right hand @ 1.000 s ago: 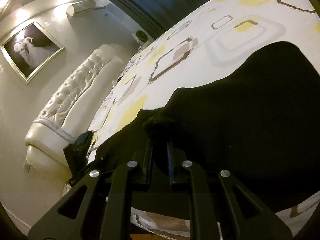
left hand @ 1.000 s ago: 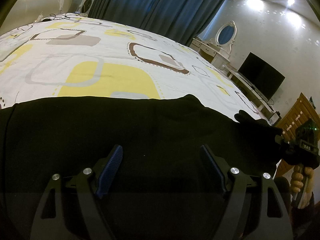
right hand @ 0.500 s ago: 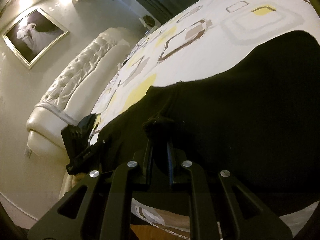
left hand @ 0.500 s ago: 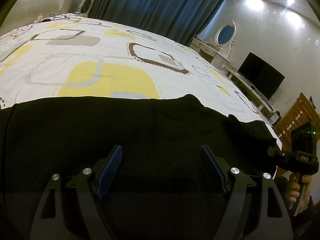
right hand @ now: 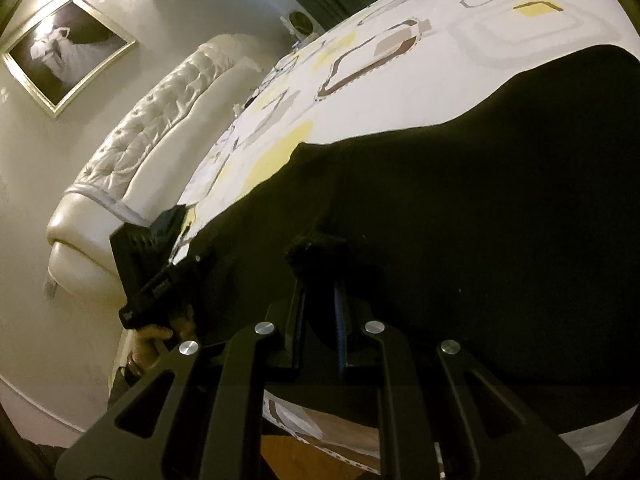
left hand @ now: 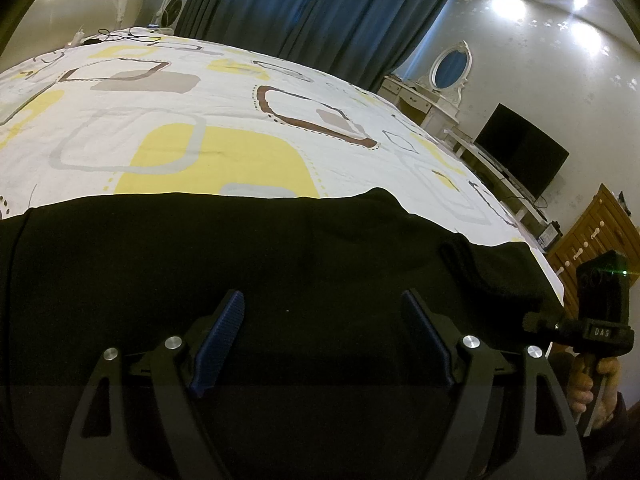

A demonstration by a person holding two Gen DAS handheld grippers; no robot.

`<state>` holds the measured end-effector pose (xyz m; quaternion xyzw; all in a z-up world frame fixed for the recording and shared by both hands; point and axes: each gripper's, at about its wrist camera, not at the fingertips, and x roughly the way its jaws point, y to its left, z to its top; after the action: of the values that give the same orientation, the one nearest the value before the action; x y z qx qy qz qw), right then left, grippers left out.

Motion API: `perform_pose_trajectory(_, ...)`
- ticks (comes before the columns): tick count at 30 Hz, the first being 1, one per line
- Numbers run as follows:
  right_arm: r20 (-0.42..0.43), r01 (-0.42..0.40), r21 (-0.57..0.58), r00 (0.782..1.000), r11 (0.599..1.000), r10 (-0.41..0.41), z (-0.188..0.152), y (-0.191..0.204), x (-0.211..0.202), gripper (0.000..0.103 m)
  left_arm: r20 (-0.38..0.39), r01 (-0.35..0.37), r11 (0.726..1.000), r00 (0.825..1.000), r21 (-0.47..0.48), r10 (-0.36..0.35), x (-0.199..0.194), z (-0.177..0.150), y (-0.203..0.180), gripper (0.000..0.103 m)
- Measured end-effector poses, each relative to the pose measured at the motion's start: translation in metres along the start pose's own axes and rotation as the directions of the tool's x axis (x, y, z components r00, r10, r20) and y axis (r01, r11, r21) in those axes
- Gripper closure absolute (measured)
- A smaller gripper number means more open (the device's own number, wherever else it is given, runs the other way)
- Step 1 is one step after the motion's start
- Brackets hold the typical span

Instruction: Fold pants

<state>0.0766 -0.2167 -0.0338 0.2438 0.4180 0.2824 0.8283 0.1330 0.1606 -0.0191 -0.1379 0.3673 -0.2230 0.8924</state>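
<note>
Black pants point(left hand: 240, 264) lie spread across the near edge of a bed with a white, yellow and grey patterned sheet point(left hand: 200, 120). My left gripper point(left hand: 324, 312) is open, its blue-padded fingers point(left hand: 224, 324) wide apart just over the black cloth, holding nothing. My right gripper point(right hand: 318, 264) is shut on a bunched edge of the pants point(right hand: 480, 220) near the bed's edge. In the left wrist view the right gripper's body point(left hand: 600, 312) shows at the far right, at the cloth's end. In the right wrist view the left gripper's body point(right hand: 152, 256) shows at the left.
Blue curtains point(left hand: 304, 12) hang behind the bed. A white dresser with an oval mirror point(left hand: 450, 68), a dark TV point(left hand: 520, 150) and a wooden drawer chest point(left hand: 596, 232) stand to the right. A white tufted headboard point(right hand: 140, 152) and a framed photo point(right hand: 66, 52) are at the left.
My right gripper has pulled the pants' edge rightward and down toward the bed's edge, stretching the cloth flatter. My left gripper has stayed open and still.
</note>
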Motion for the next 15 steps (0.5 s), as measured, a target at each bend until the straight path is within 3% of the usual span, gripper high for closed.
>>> perform_pose_trajectory(15,-0.017,0.025,-0.041,1.000,0.999,-0.026,-0.0022,0.0078,0.0081,0.091,0.000,0.000,1.000,1.000,0.001,0.000,0.0001,-0.0005,-0.0010,0.023)
